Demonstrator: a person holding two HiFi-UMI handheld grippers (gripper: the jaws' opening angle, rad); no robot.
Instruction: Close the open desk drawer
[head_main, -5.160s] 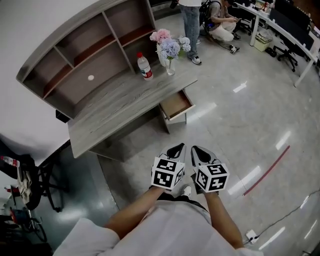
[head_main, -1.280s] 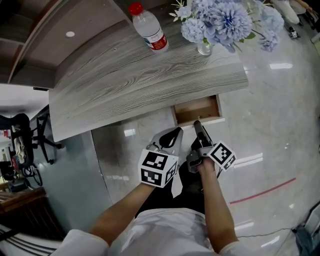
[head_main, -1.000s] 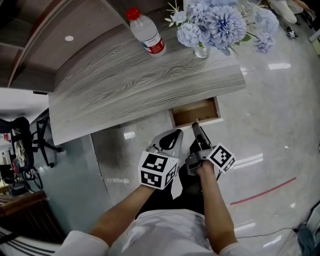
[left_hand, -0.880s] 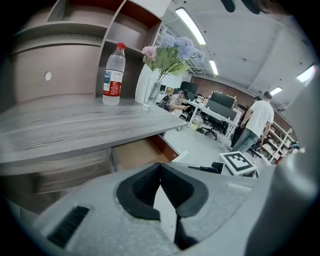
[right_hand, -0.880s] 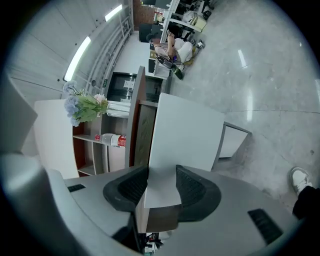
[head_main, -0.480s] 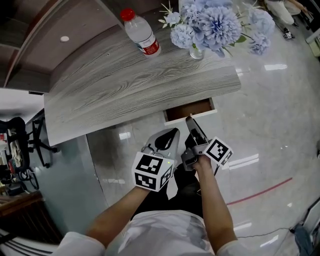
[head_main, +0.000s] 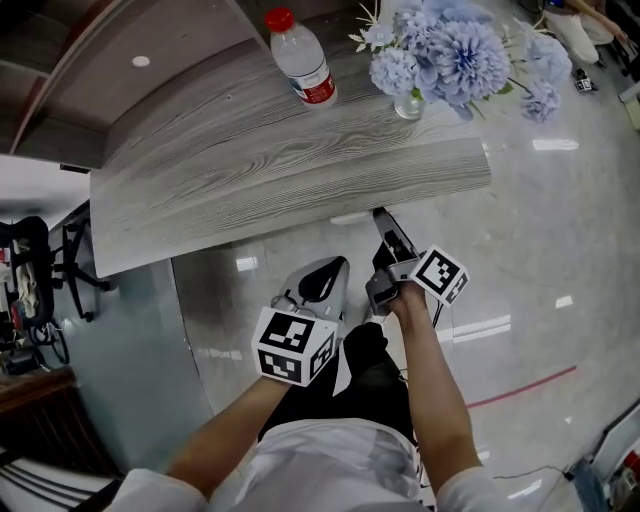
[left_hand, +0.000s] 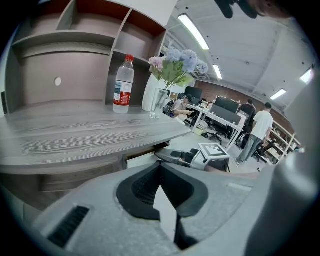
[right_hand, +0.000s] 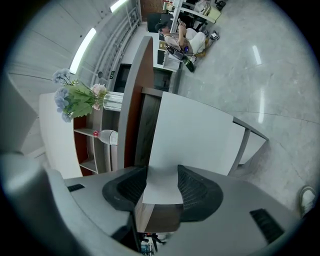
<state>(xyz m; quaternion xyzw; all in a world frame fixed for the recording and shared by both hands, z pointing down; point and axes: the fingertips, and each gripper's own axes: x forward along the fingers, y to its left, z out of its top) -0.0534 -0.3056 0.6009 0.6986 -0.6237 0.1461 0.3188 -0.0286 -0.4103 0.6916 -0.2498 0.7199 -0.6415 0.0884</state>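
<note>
Right gripper (head_main: 382, 214), centre frame: jaws wide, just opening, straddling white front of drawer (right_hand: 195, 135), nearly shut under desk (head_main: 280, 160). Left gripper (head_main: 336, 264), lower centre: jaws together, empty.

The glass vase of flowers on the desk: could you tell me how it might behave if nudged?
Probably tippy: the vase is narrow and the flower heads spread far wider than it. Being clear glass, it would likely break if it fell, and it stands near the desk's end.
</note>
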